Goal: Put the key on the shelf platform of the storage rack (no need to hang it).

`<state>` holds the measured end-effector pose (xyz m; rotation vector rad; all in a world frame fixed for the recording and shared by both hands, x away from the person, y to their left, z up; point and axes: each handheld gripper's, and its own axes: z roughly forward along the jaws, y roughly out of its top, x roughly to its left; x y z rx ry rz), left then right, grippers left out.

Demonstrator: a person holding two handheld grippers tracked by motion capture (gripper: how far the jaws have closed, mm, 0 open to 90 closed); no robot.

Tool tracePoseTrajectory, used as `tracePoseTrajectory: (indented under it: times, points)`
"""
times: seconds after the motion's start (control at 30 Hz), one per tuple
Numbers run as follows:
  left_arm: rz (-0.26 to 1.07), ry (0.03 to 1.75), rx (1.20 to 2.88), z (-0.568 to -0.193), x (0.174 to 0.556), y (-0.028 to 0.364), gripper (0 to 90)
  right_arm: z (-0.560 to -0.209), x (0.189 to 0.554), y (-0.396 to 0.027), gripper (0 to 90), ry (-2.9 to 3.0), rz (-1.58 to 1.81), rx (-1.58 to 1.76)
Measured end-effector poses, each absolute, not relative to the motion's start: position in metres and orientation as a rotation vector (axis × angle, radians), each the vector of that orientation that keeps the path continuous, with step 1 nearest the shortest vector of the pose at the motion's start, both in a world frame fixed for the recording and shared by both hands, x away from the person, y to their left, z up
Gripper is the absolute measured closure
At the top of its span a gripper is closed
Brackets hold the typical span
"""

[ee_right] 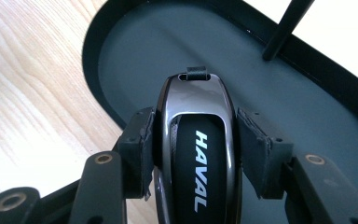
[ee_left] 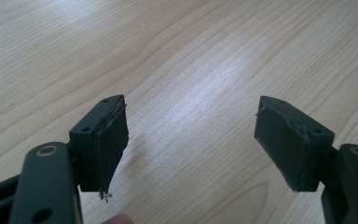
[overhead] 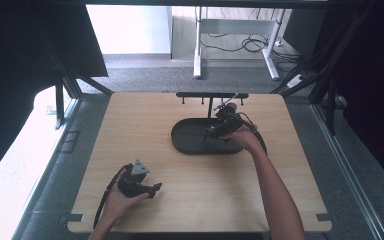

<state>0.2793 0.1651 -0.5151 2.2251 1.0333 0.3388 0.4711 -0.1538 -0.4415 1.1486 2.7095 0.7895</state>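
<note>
At frame centre the right gripper [ee_right: 193,154] pinched a key fob [ee_right: 196,154] by its sides above the dark tray [ee_right: 121,51], probably to set it inside, while the left gripper [ee_left: 191,140] waited empty and wide open at lower left.

- A pale wooden table [overhead: 145,200] is seen under the left gripper [overhead: 155,189] and the right gripper [overhead: 211,134]; its grain is shown plainly below the left gripper's spread jaws.
- A notch [overhead: 75,218] is cut into the table's near edge, to the left of the left gripper.
- A grey carpeted floor [overhead: 145,77] is seen beyond the table, well apart from both grippers.
- White desk legs [overhead: 198,55] are stood on that floor, far beyond the right gripper.
- Black cables [overhead: 252,44] are looped between those legs.
- A black frame strut [overhead: 60,100] is set beyond and to the left of the left gripper.
</note>
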Motion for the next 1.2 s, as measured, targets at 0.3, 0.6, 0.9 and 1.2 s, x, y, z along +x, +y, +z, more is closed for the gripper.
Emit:
tracePoseTrajectory:
  times: [0.3,0.6,0.9,1.2]
  points:
    - [0.333,1.029,2.231,-0.516,0.280,0.164,26.1,-0.453,0.479,-0.148,49.5,2.713,0.778,1.139]
    - [0.330,1.022,2.244,-0.517,0.279,0.162,26.0,-0.460,0.482,-0.142,49.5,2.723,0.763,1.116]
    - [0.328,1.025,2.243,-0.518,0.279,0.161,26.0,-0.471,0.487,-0.144,49.4,2.722,0.667,1.077]
    - [0.331,1.020,2.246,-0.518,0.279,0.161,26.1,-0.475,0.486,-0.142,49.4,2.724,0.646,1.053]
